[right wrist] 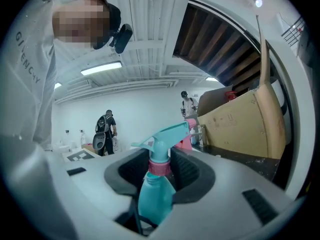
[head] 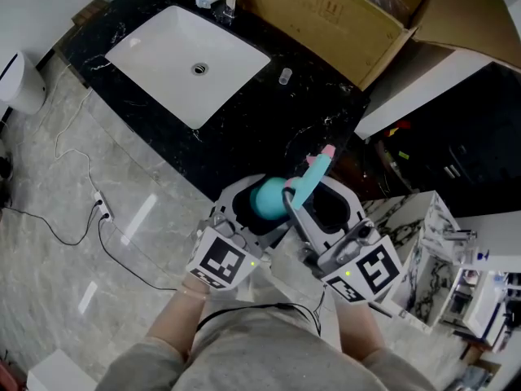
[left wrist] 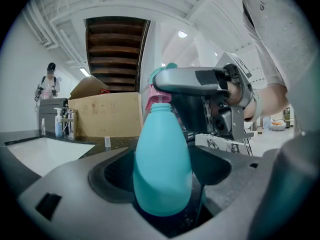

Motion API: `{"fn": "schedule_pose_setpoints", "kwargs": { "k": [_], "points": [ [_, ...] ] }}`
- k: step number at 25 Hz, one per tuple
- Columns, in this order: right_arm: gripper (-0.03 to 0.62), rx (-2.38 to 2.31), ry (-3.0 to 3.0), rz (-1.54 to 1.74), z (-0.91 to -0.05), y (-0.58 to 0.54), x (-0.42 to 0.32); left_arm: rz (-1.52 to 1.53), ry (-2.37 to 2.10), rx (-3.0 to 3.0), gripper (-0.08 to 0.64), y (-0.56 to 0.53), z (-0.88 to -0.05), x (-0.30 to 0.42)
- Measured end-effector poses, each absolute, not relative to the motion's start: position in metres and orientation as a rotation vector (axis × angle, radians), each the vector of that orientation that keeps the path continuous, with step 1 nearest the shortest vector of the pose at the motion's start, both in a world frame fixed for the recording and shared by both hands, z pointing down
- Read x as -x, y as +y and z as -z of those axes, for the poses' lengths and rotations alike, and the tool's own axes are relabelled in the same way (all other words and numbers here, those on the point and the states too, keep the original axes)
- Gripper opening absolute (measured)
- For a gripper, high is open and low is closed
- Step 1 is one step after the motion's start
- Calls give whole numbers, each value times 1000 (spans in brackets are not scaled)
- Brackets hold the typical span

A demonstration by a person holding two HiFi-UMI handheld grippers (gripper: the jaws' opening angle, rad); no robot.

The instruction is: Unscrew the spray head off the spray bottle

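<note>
Well, the biggest thing is the black desk, with one white sink set in it and one brown cardboard box on top. The task's thing is not on the desk. One blue-green spray bottle is held up in the air between the two grippers, in front of the person and just beside the desk.

The left gripper is clamped on the fat body of the bottle. The right gripper is closed on the spray head, with its pads on both sides of the pink collar.

I think the bottle is smooth plastic and light, so it could slip or turn in the gripper. It may also squash if it is squeezed too hard. I cannot tell how full it is. The wide body is the best place to hold it still. The pink collar is the part to turn, because the thin trigger could bend.

Counting: one bottle, one spray head, one collar, two grippers.
</note>
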State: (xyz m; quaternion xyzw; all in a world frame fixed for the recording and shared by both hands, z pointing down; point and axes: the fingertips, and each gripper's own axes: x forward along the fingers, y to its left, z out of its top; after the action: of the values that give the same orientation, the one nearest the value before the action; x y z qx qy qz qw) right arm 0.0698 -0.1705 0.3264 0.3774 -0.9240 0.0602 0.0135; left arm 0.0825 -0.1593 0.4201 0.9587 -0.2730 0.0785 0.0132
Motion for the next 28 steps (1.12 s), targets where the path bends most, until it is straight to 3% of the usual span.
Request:
{"fn": "schedule_pose_setpoints", "kwargs": {
  "k": [28],
  "points": [
    [137, -1059, -2992, -81, -251, -154, -78, -205, -1035, -2989, 356, -145, -380, -78]
  ]
}}
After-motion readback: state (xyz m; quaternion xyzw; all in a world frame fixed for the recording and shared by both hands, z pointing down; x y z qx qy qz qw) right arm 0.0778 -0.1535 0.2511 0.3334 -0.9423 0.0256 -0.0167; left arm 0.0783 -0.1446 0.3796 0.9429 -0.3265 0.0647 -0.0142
